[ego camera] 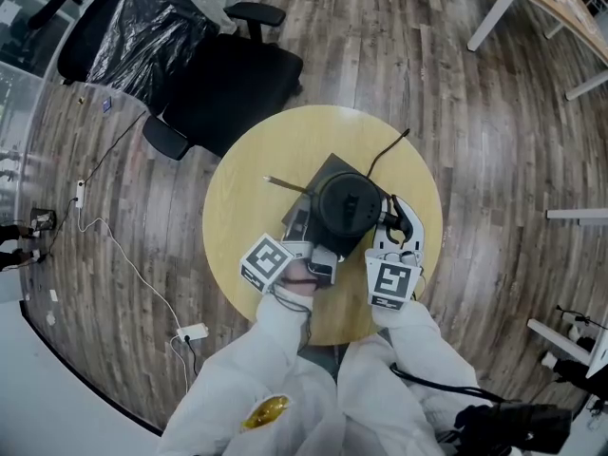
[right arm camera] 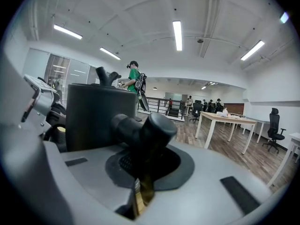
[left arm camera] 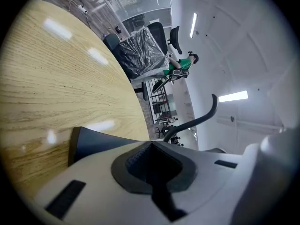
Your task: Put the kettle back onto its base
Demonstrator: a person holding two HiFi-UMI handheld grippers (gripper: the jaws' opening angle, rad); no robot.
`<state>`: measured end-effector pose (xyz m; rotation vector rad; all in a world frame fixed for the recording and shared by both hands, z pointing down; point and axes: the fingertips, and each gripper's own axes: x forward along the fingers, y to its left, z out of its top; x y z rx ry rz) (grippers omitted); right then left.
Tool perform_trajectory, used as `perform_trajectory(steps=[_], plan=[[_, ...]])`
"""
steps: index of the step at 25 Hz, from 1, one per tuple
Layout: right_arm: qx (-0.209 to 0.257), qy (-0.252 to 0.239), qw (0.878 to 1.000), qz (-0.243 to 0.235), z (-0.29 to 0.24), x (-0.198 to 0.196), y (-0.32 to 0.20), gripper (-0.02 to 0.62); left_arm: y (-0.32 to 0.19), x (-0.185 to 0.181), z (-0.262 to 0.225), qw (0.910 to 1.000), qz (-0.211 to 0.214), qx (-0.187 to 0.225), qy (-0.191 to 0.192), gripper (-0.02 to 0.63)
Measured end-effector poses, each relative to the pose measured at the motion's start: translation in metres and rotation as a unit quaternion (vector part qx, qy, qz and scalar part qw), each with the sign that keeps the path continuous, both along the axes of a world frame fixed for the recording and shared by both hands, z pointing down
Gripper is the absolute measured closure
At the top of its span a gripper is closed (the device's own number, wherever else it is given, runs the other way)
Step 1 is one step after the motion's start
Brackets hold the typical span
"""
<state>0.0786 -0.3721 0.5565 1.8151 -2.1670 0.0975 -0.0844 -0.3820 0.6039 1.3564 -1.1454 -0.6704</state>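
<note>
Our right gripper (right arm camera: pixel 144 150) pinches the black rod-shaped handle (right arm camera: pixel 140 128) of the black cylindrical electric kettle (ego camera: pixel 347 207), which stands over the dark square base (ego camera: pixel 318 180) on the round pale-wood table (ego camera: pixel 237 207). Our left gripper (left arm camera: pixel 152 149), jaws pressed together with nothing visible between them, rests at the base's near-left edge. We judge the kettle placed, or nearly so; we cannot tell whether it is fully seated. Letting go remains.

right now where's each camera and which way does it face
left gripper view: on left gripper, rolled, looking across base and table; own jaws show
right gripper view: on right gripper, facing the kettle; own jaws show
head view: on the head, steeply down; sleeves, grippers show
shared: kettle in head and right gripper views
</note>
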Motion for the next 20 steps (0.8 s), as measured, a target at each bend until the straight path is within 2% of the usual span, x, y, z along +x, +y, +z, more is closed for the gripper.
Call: perform_trajectory(steps=[11, 20], plan=[[0.015, -0.002, 1.000, -0.011, -0.005, 0.002, 0.009, 0.570, -0.003, 0.011, -0.001, 0.9999, 0.006, 0.000, 0.009, 0.611], [0.027, 0.034, 0.999, -0.026, -0.008, -0.020, 0.014, 0.571, 0.009, -0.011, 0.008, 0.9989, -0.037, -0.011, 0.027, 0.611]])
